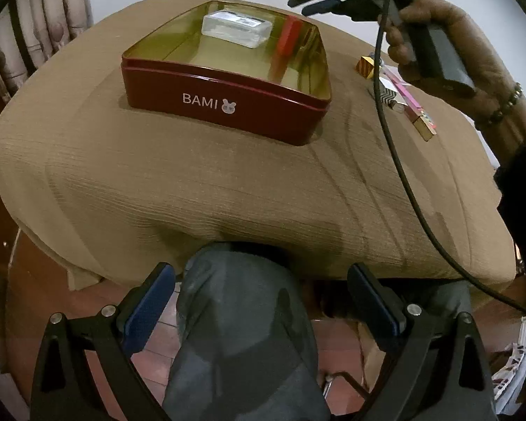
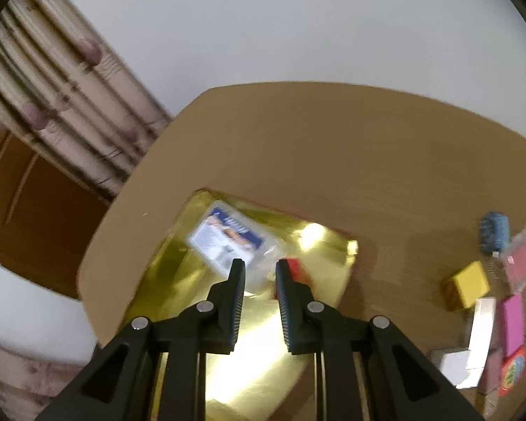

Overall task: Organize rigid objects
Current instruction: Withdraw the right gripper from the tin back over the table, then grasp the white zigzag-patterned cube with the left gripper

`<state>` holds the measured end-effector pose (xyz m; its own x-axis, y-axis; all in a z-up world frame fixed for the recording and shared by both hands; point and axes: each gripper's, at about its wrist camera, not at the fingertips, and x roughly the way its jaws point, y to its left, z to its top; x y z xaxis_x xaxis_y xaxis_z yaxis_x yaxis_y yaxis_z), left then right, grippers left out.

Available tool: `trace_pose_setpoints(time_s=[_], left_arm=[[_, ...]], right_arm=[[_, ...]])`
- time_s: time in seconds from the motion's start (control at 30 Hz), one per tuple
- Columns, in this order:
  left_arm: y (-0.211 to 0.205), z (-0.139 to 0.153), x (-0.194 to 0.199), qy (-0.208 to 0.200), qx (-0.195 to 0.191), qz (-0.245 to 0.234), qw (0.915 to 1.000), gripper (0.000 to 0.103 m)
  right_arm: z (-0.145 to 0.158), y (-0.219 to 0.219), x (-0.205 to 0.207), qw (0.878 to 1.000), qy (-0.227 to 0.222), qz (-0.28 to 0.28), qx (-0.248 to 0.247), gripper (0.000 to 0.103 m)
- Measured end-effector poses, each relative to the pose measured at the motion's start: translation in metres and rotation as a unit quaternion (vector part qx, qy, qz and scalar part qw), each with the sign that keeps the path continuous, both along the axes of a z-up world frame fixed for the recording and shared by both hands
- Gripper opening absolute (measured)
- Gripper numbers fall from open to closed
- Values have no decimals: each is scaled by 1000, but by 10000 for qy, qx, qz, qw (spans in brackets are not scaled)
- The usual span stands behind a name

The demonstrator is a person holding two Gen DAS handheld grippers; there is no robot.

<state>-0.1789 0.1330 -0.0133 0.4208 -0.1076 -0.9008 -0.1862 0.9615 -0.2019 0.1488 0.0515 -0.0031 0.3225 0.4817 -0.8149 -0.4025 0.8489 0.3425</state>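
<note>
Nearest the left wrist camera, the left gripper (image 1: 261, 301) stood wide open and empty above the person's knee (image 1: 235, 315), short of the cloth-covered table (image 1: 193, 182). On the table sat the red tin (image 1: 228, 105) with its gold lining. Inside it, against the far wall, lay a clear plastic case (image 1: 236, 28), and just right of that a small red block (image 1: 287, 37). Above the tin's right far corner hung the right gripper (image 2: 259, 280), jaws narrowed almost together with nothing between them. Right of the tin, a yellow box (image 2: 468, 286), a pink box (image 2: 512, 321) and other small items lay loose.
</note>
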Motion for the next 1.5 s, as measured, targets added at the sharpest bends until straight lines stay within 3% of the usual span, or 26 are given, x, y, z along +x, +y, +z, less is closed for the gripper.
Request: trace_pose_setpoints(time_s=[0.17,0.33,0.4,0.5,0.57,0.6,0.63,0.73,0.83,0.97,1.13,1.37,1.5], left_arm=[[-6,0,1,6,136,-59,9999,97],[-11,11,0,-158,285,-44,9995,97],[-13,22,1,-317,359,-58,9988,97],[-24,41,8,-583,618,-263,9960,97],[-33,51,16,-719,796,-397,9934,97],[-42,59,23,-860,873,-512,9911,97],[-46,65,29,-957,910,-618,9893,97],[-73,76,49,-1226,1107,-973,9814,97],[-104,77,81,-1323,1079,-1461,9744,98],[-124,74,123,-1345,1094,-1686,9703,98],[-140,62,181,-1198,1479,-1696,9669,97],[-136,31,235,-502,994,-1130,9873,96],[-134,14,253,-194,702,-807,9941,79]], right_arm=[[-7,9,-8,9897,780,555,1066,21],[20,-12,-35,9953,36,530,814,21],[26,-37,-45,9970,-306,412,576,22],[32,-103,-65,9938,-1085,-121,-195,23],[31,-146,-84,9737,-1904,-622,-1088,29],[26,-172,-95,9580,-2239,-917,-1542,37],[21,-191,-99,9508,-2337,-1105,-1709,41],[-4,-251,-106,9389,-2219,-1684,-2022,43],[-25,-297,-107,9346,-1966,-2083,-2107,43],[-48,-335,-105,9389,-1632,-2353,-1910,43],[-63,-352,-112,9459,-1495,-2413,-1570,43],[-64,-354,-115,9521,-1487,-2380,-1215,47],[-64,-354,-114,9559,-1474,-2296,-1091,49]])
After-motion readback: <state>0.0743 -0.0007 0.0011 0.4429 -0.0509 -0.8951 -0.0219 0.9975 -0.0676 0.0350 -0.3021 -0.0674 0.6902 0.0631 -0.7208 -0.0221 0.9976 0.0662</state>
